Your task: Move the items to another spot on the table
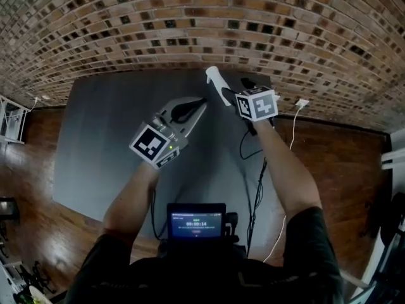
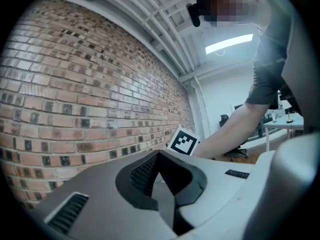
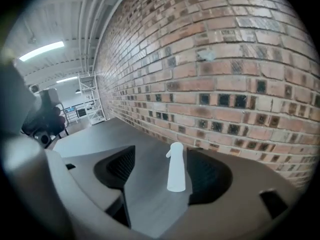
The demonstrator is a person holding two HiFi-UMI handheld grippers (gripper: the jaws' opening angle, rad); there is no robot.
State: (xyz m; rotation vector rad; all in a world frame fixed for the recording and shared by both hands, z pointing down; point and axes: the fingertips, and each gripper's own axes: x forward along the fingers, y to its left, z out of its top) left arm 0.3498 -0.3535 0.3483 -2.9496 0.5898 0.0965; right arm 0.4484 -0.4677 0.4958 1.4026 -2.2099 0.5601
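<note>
**Brick wall, grey table: bottle standing, both tools off it**

Head view: brick wall runs across the top, with a grey table against it and wooden floor on either side. Left tool is over mid-table, jaws clenched tip to tip with nothing in them. Right tool is at upper centre-right, jaws spread. White spray bottle stands near the table's far edge, just left of the right tool. Small screen sits at bottom centre, and cables trail over the table's right part.

Left gripper view: left tool points at the brick wall. Its pads meet at the tips and it's empty. Right tool's marker cube shows just above the tips, with a forearm behind it at right. Ceiling light is at upper right.

Right gripper view: right tool is released, jaws wide apart, angled down at the table. White spray bottle is upright on the table, seen in the gap, nearer the right-hand jaw. No pad touches it. Brick wall is close behind it. Shelf rack is at far left of frame.
</note>
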